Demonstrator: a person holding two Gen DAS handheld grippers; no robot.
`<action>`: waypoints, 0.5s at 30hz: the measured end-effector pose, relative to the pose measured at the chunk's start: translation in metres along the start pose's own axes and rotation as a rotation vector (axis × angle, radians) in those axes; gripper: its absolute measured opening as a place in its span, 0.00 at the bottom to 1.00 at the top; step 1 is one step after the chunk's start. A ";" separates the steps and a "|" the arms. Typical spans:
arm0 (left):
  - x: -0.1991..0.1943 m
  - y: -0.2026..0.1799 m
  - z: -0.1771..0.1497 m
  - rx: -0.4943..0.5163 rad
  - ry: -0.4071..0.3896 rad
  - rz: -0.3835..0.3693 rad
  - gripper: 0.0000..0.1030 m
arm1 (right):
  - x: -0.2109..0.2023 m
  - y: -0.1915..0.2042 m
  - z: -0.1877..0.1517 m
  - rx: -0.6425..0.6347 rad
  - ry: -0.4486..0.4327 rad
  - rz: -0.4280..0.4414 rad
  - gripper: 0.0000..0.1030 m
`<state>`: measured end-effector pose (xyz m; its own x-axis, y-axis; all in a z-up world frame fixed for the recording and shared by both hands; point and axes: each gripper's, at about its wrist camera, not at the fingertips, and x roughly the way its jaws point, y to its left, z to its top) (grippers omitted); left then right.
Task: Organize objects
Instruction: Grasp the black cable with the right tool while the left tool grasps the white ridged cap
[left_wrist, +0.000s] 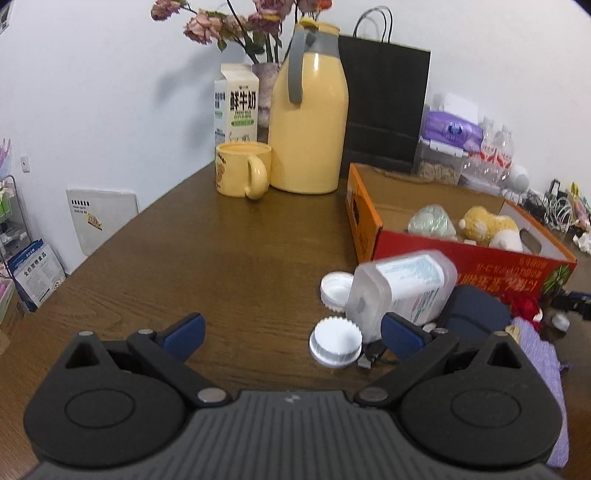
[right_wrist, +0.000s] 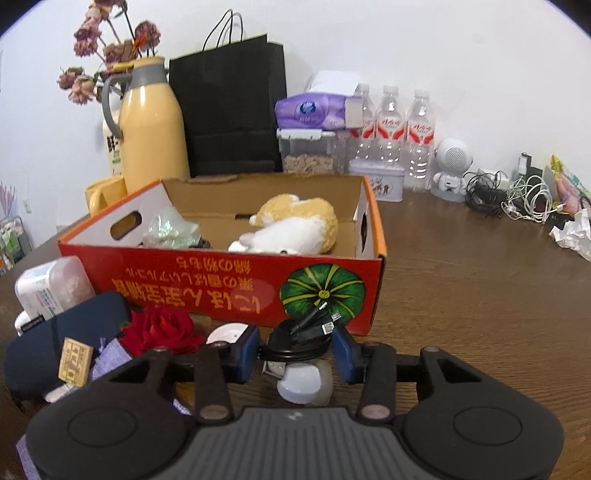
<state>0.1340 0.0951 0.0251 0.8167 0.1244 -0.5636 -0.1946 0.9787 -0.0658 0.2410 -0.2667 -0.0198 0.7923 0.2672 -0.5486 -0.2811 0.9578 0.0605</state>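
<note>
A: Report readable markings.

B: The milk carton (left_wrist: 236, 105) reads 鲜牛奶. The red box (right_wrist: 229, 291) carries upside-down yellow print and a green pumpkin picture; I cannot read the words. The water bottles (right_wrist: 389, 127) have red labels, too small to read.

A: Left gripper status?

B: My left gripper (left_wrist: 291, 334) hangs low over the worktop (left_wrist: 221, 258), fingers spread wide and holding nothing. Its right-side finger sits just beside a tipped clear bottle (left_wrist: 402, 286). Two white caps (left_wrist: 334, 347) lie near that bottle.

A: Right gripper?

B: My right gripper (right_wrist: 295, 349) is level, in front of the red box. Its fingers stand partly apart around a coiled black cable (right_wrist: 303, 334); whether they touch it I cannot tell. A white lump (right_wrist: 303, 380) lies below.

A: Surroundings?

B: Plush toy (right_wrist: 295, 225) inside the box. Red rose (right_wrist: 162, 328) and dark pouch (right_wrist: 62, 332) lie left of the right gripper. Yellow jug (left_wrist: 308, 122), mug (left_wrist: 242, 170) and black bag (left_wrist: 384, 103) stand behind.
</note>
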 end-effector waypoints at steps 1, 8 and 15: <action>0.003 -0.001 -0.001 0.005 0.011 -0.002 1.00 | -0.002 0.000 0.000 0.004 -0.009 0.000 0.41; 0.021 -0.013 -0.014 0.078 0.070 -0.021 1.00 | -0.015 0.004 -0.004 0.005 -0.054 0.010 0.41; 0.033 -0.012 -0.007 0.036 0.048 -0.035 0.83 | -0.018 0.010 -0.008 -0.006 -0.062 0.010 0.41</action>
<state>0.1589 0.0860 0.0015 0.7954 0.0827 -0.6004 -0.1458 0.9877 -0.0572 0.2196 -0.2627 -0.0158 0.8213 0.2825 -0.4957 -0.2918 0.9546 0.0606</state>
